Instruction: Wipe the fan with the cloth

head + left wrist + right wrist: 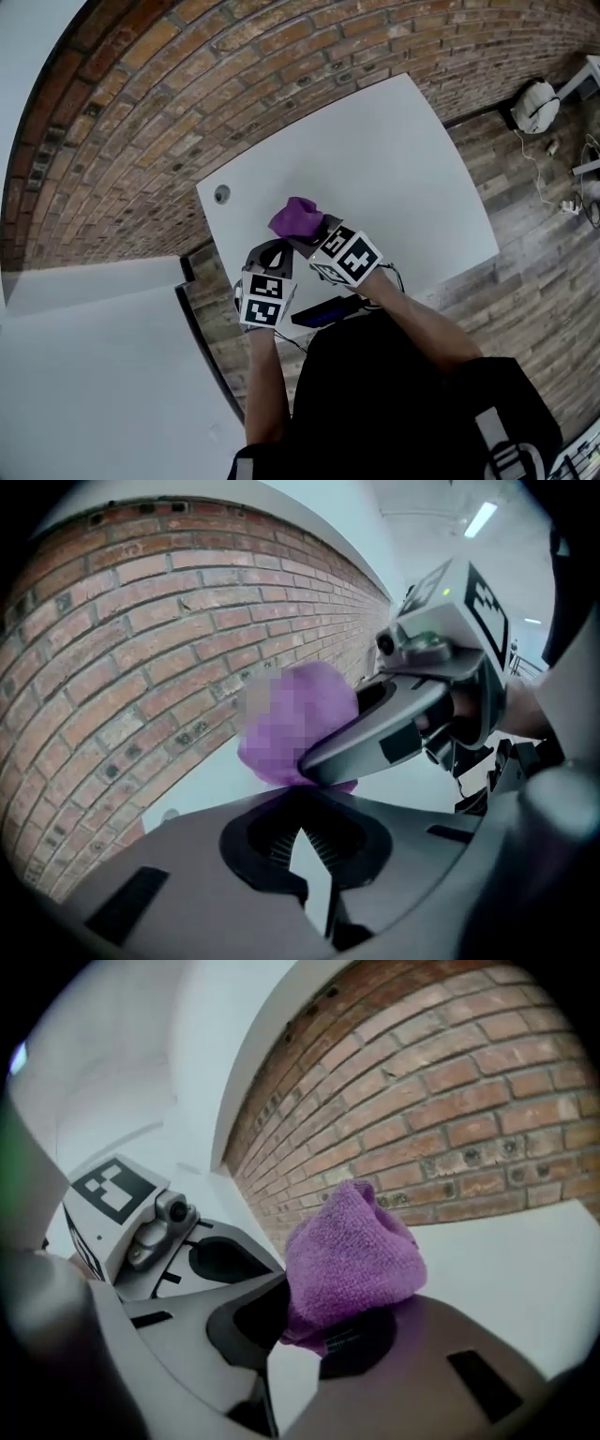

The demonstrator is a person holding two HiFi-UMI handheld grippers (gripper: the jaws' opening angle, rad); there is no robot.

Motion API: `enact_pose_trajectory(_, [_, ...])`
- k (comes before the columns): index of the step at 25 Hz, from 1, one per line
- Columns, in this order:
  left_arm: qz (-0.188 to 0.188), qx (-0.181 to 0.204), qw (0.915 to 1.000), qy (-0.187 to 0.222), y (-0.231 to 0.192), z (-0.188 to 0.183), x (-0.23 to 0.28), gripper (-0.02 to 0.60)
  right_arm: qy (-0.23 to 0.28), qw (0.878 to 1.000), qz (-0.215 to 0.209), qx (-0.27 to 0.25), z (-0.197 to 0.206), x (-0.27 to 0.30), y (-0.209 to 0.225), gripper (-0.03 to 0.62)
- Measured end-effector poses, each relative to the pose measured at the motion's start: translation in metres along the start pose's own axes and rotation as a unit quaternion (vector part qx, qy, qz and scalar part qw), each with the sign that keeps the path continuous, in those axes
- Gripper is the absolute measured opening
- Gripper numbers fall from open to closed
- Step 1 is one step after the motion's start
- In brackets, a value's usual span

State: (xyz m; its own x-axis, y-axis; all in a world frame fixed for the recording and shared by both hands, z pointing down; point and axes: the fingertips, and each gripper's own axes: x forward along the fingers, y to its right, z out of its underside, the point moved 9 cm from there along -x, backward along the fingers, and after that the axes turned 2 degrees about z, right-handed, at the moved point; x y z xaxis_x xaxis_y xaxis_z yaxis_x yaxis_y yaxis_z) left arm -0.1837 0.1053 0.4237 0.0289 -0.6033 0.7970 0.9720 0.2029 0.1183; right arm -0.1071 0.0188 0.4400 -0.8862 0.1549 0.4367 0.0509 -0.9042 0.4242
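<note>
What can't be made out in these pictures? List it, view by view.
Fan: recognisable in no view.
Dark object at the table's near edge, head view: too small and dark to identify.
Purple cloth, left gripper view: blurred by a mosaic patch.
Round spot on the table, head view: too small.

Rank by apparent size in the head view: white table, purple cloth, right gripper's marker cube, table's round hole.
1. white table
2. right gripper's marker cube and purple cloth: near alike, and the cube is nearer the camera, so unranked
3. round hole
</note>
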Motion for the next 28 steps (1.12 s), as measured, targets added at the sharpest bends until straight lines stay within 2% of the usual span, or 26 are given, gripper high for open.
enact_pose_trajectory(4, [-0.003,0.009,0.9999,-0.005,0.0,-0.002,0.0,0.002,0.039,0.989,-0.017,0.142,0.024,-0.002,0.036,0.068])
enact_pose_trajectory(7, [-0.004,0.008,0.9999,-0.004,0.001,0.001,-0.001,0.002,-0.006,0.981,-0.02,0.194,0.054,0.009,0.06,0.068])
enact_pose_trajectory(9, [-0.005,0.01,0.9999,-0.006,0.002,0.001,-0.001,0.002,-0.033,0.978,-0.012,0.206,0.068,0.012,0.068,0.068])
enact_pose_trajectory(10, [-0.004,0.011,0.9999,-0.006,0.003,0.001,-0.001,0.002,-0.024,0.976,-0.007,0.215,0.066,0.007,0.071,0.069])
enact_pose_trajectory(11, [-0.004,0.011,0.9999,-0.006,0.003,0.001,-0.001,0.002,-0.001,0.974,-0.008,0.225,0.058,-0.001,0.071,0.069])
enact_pose_trajectory(13, [-0.005,0.012,0.9999,-0.005,0.003,0.0,-0.001,0.002,0.057,0.972,-0.036,0.227,0.031,-0.016,0.061,0.069])
enact_pose_trajectory(14, [-0.006,0.013,0.9999,-0.005,0.003,0.0,-0.001,0.002,0.075,0.973,-0.058,0.212,0.016,-0.02,0.053,0.069])
enact_pose_trajectory(16, [-0.007,0.012,0.9999,-0.005,0.003,0.001,-0.001,0.002,0.074,0.981,-0.091,0.158,-0.002,-0.016,0.033,0.069])
enact_pose_trajectory(18, [-0.007,0.011,0.9999,-0.006,0.004,0.001,-0.002,0.002,0.047,0.988,-0.089,0.115,-0.001,-0.004,0.022,0.069])
enact_pose_trajectory(19, [-0.007,0.011,0.9999,-0.007,0.004,0.001,-0.002,0.002,0.043,0.989,-0.081,0.116,0.005,0.001,0.022,0.069])
enact_pose_trajectory(25, [0.008,0.0,0.9999,-0.01,0.0,-0.002,-0.002,0.002,0.083,0.968,-0.069,0.225,0.029,0.006,0.045,0.069])
enact_pose_trajectory(28, [0.01,-0.007,0.9999,-0.011,0.001,-0.002,-0.004,0.002,0.05,0.968,-0.039,0.244,0.047,0.009,0.064,0.069])
